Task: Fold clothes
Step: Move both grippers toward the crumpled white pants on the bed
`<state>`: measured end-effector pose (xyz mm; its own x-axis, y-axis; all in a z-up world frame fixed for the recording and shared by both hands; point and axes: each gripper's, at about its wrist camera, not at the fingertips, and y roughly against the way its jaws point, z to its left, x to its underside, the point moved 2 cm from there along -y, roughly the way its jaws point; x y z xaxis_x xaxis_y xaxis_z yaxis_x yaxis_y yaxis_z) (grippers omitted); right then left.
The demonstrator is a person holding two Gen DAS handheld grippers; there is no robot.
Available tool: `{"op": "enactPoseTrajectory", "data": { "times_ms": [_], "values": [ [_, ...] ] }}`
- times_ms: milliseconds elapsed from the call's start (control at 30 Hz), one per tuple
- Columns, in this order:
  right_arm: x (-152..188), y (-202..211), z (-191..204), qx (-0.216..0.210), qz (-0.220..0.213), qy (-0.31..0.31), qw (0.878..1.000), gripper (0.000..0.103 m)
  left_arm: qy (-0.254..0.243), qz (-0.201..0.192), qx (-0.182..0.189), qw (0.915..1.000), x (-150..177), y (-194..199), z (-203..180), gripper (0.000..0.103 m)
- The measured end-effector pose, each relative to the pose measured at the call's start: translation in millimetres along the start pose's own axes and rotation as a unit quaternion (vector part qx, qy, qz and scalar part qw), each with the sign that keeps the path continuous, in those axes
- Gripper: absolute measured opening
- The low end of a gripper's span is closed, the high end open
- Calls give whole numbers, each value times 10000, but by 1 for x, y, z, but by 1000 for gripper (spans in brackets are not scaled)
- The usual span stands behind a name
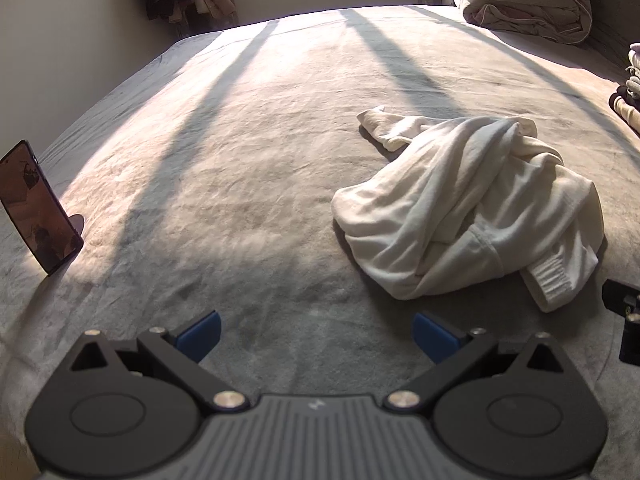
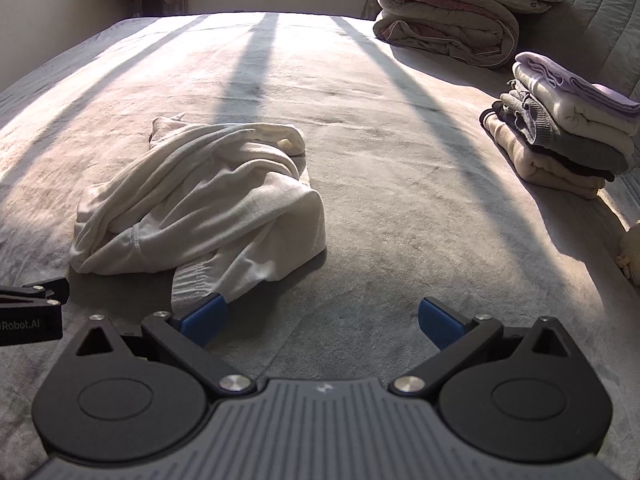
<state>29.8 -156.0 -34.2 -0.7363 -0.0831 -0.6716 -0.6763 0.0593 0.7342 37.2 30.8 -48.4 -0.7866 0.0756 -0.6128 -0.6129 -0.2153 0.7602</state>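
Both tongs look alike: the left tongs (image 1: 316,336) and right tongs (image 2: 322,322) have blue fingertip pads (image 2: 204,318), black arms, silver screws (image 2: 236,383) and a ribbed grey body (image 2: 320,436).

bed (image 1: 248,152): grey cover | on it: crumpled white garment (image 1: 472,204), folded stack (image 2: 560,140), rolled quilts (image 2: 452,20), phone (image 1: 36,208)

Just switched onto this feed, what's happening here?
A person holds two grippers over a bed, folding clothes. Both the left gripper and the right gripper are open and hold nothing. A crumpled white garment lies unfolded in front of them, its ribbed cuff next to the right gripper's left finger. A stack of folded clothes sits to the right, a rolled quilt behind it.
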Motion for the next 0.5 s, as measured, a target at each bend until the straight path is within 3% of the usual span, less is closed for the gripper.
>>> {"op": "enactPoseTrajectory", "data": {
  "times_ms": [167, 300, 500],
  "values": [
    [12, -23, 11, -122, 451, 269, 9985, 103, 190, -150, 146, 9996, 14, -11, 7, 103],
    [24, -26, 4, -206, 336, -129, 9991, 103, 405, -295, 486, 9976, 25, -18, 15, 103],
    [30, -23, 4, -223, 59, -64, 9997, 103, 293, 251, 869, 9955, 8, -20, 24, 102]
  ]
}}
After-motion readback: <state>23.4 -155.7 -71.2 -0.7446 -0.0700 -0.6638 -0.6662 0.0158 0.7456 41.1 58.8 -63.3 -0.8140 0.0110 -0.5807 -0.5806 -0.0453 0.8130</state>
